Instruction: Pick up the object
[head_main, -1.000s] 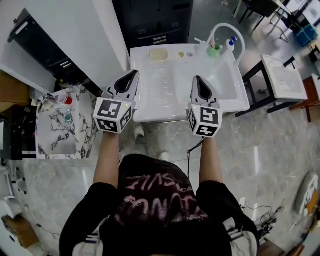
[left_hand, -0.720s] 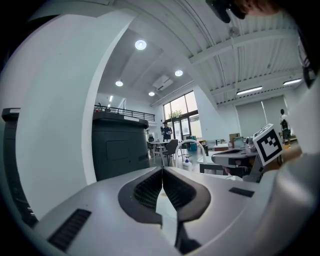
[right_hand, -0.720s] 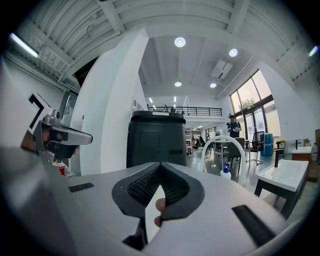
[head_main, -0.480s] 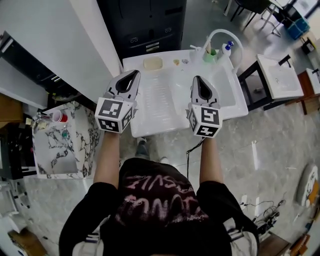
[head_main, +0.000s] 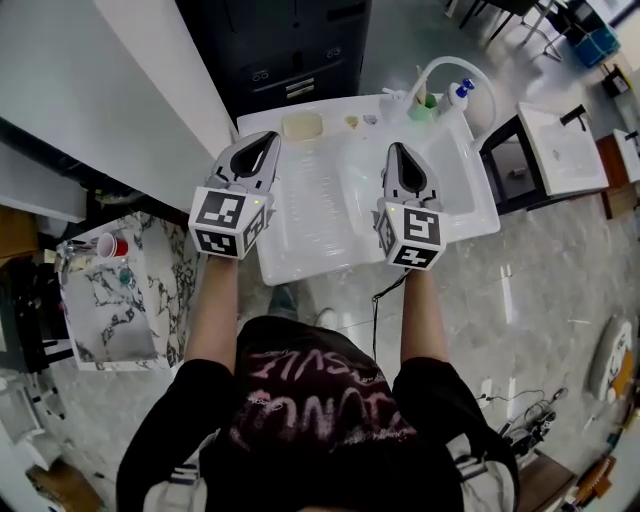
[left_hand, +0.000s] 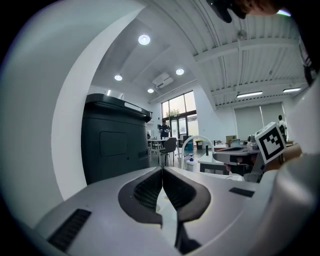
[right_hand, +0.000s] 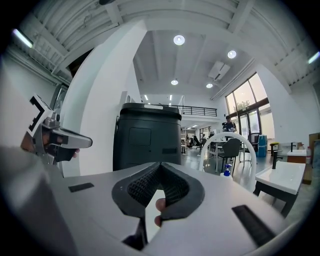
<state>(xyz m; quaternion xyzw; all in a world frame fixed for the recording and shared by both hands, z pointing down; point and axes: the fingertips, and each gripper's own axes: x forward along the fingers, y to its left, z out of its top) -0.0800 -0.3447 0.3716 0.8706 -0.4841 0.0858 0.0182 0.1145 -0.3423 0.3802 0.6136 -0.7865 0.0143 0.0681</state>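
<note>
Black printed T-shirt (head_main: 315, 405) at bottom of head view, both bare forearms stretched forward. Left gripper (head_main: 268, 142): jaws pressed together, nothing between them. Right gripper (head_main: 397, 150): jaws also closed tip to tip and empty; in its own view a fingertip (right_hand: 159, 204) shows in the gap under the pads. Both grippers are over the front half of a white sink worktop (head_main: 320, 215), left one over its left edge, right one over the basin, neither touching anything on it. Ribbed drainboard on the left of that worktop, basin on the right. On the back ledge, well ahead of the jaws: pale yellow block (head_main: 301, 124) at the left, a few small bits beside it, then green cup (head_main: 427, 104), blue-capped bottle (head_main: 461, 92) and a white arched faucet (head_main: 452, 68) at the right. Can't tell which one is the object; nothing is picked up. Floor (head_main: 540, 300) is glossy grey tile. To the left, a marble worktop (head_main: 120, 300) with a red cup (head_main: 112, 245); to the right, a black stand with a white basin top (head_main: 558, 148). Behind the sink, a dark cabinet (head_main: 290, 40) against a white wall. Beyond: open hall, white beamed ceiling with round downlights, chairs and tables, tall windows at the far end, a person (right_hand: 228, 123) standing there.
</note>
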